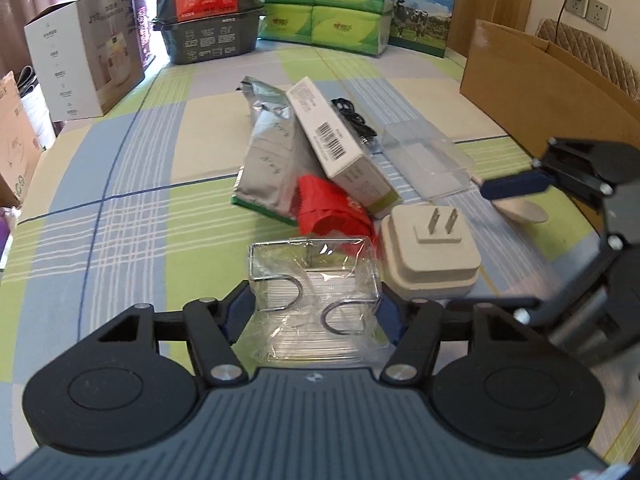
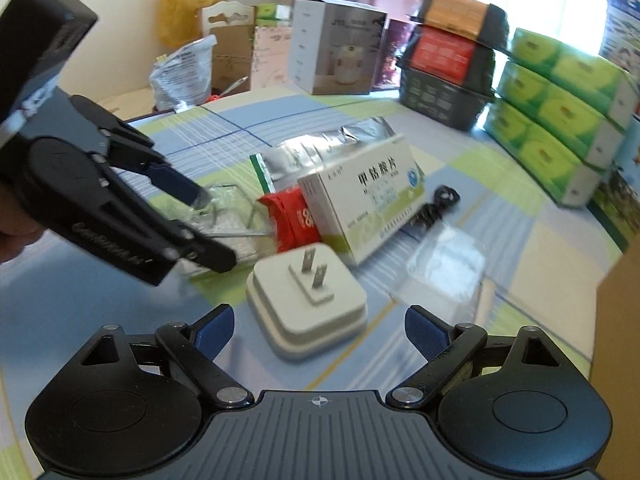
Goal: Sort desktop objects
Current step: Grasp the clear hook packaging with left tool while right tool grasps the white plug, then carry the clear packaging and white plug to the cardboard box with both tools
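My left gripper [image 1: 314, 314] is shut on a clear packet of wire hooks [image 1: 316, 300], with a blue pad against each side. The right wrist view shows the same packet [image 2: 224, 216] between the left gripper's fingers [image 2: 188, 192]. My right gripper [image 2: 320, 334] is open, and a white plug adapter [image 2: 308, 300] lies prongs up just ahead of its fingers. Behind the adapter [image 1: 432, 256] are a red packet [image 1: 332, 208], a white-and-green medicine box [image 1: 340, 140] leaning on a silver foil pouch [image 1: 268, 152], a black cable [image 1: 356, 120] and a clear plastic box [image 1: 428, 160].
A checked cloth [image 1: 120, 200] covers the table. An open cardboard box [image 1: 540, 92] stands at the right edge. Along the back are green tissue packs [image 1: 320, 4], stacked black containers [image 1: 208, 20] and a white appliance box [image 1: 84, 60].
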A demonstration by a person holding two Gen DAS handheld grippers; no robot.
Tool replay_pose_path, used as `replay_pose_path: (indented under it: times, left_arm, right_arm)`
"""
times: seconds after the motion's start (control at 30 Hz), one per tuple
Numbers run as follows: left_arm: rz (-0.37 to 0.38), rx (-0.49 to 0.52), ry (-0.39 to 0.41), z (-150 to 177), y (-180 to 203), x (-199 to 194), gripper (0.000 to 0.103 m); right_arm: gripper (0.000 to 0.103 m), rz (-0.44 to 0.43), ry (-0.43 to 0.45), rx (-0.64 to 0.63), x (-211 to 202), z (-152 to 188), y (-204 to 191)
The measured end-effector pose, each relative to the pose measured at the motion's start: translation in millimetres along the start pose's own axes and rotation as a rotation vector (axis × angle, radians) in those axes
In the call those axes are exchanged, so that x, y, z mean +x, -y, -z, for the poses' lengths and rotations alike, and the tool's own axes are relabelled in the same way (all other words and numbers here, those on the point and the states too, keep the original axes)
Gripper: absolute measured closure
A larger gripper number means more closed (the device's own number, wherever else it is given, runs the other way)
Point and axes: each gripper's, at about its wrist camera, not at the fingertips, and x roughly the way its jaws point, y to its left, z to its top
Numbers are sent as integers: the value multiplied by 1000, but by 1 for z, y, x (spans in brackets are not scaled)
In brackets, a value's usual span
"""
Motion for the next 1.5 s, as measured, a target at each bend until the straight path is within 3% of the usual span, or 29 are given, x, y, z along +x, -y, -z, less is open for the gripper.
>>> replay_pose_path:
  times: [0.17,0.23,0.33,0.6,0.73,0.8,0.93,1.2,1.5]
  left_arm:
    - [-15,-29,-3,8,-8,-10,44]
    - [-19,-46,-4,11,-10,-13,44]
    - [-22,-67,-6,15,-9,-18,44]
    - [-7,-104,-4,29,22,-33,44]
    - [27,-99,-6,37,46,-40,44]
    - [27,-79,-5,42,59,-42,44]
    - [16,-67,4,50,70,-45,42]
    - [-29,-41,20,50,74,-41,35]
    - [-46,-23,25,49,71,-27,32]
  right_arm:
    - [13,-60,-22,-2,21,-5,9]
    - [31,-84,-37,20,25,-6,10]
    - [38,-61,-34,80,18,-4,9]
    - [38,169,-77,313,-46,37,-9]
    - [38,204,-89,383,-82,63,-26]
    - [37,191,-87,393,-91,74,-31]
    - [24,188,-78,332,-96,83,-32]
    - [24,128,-47,318,-85,81,-25]
    - [24,127,-29,323,-82,81,-24]
